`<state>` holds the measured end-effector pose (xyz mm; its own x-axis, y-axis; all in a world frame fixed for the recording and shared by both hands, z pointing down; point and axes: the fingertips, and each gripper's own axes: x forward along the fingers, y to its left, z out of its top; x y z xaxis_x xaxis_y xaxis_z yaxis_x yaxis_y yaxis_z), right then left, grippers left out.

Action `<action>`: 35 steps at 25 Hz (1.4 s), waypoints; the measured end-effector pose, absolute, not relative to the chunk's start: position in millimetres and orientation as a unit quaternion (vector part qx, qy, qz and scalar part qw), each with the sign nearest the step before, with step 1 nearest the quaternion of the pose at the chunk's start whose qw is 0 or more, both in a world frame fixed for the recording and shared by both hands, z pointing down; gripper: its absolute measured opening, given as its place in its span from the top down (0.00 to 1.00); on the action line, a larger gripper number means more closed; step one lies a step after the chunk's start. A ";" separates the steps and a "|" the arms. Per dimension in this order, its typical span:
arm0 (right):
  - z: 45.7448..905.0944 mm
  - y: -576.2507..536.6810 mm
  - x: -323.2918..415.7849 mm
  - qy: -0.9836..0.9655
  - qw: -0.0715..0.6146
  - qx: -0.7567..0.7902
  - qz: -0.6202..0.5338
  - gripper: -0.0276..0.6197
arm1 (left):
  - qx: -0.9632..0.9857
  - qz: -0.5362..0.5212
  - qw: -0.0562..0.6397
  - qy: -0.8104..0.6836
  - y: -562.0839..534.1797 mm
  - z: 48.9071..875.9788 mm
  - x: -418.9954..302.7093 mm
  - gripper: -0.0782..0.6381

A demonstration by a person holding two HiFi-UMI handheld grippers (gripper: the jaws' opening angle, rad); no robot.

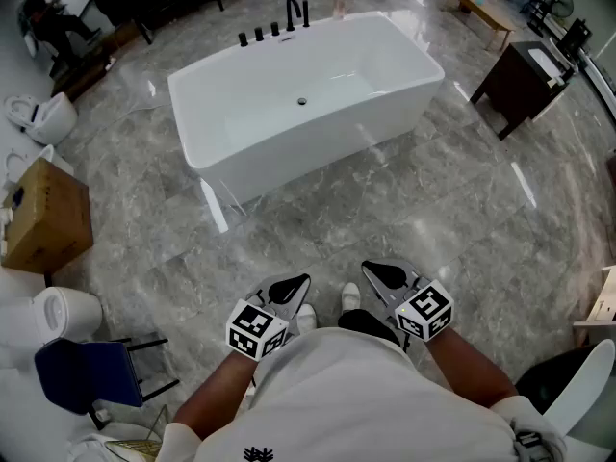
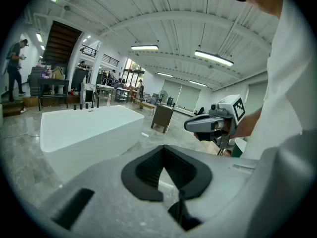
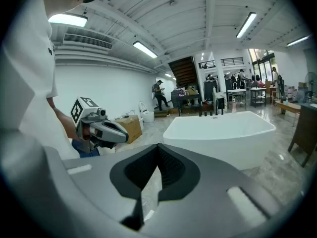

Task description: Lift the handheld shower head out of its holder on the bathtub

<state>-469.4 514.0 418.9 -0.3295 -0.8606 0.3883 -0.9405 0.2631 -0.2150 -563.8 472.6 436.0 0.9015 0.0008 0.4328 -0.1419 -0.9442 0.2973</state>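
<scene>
Standing well back from the tub, a person holds two grippers low in front of a white shirt. The left gripper has its jaws closed together with nothing between them. The right gripper is likewise closed and empty. Grey marble floor lies between them and the white freestanding bathtub in the upper middle of the head view. On the tub's far rim stands a row of black fittings. The slim stick beside the curved spout looks like the handheld shower head, though it is small. It sits in its holder, long axis upright, pointing up. Nothing of the task appears done: approach, grasp and lift all remain.
</scene>
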 end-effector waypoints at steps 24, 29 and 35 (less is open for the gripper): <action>402.7 506.9 -242.4 -0.771 0.035 0.619 0.143 0.66 | 0.966 0.218 0.136 -0.038 490.8 415.2 -362.8 0.88; 405.1 496.4 -206.4 -0.759 0.026 0.633 0.152 0.65 | 0.965 0.229 0.126 -0.022 477.5 410.1 -328.8 0.88; 418.1 471.7 -181.8 -0.748 0.030 0.644 0.160 0.65 | 0.969 0.224 0.107 -0.009 430.6 414.4 -300.3 0.88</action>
<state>-181.8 471.7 418.1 -0.1698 -0.9528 0.2517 -0.9723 0.1203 -0.2003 -300.3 430.6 414.4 0.8999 0.0307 0.4350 -0.0654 -0.9767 0.2042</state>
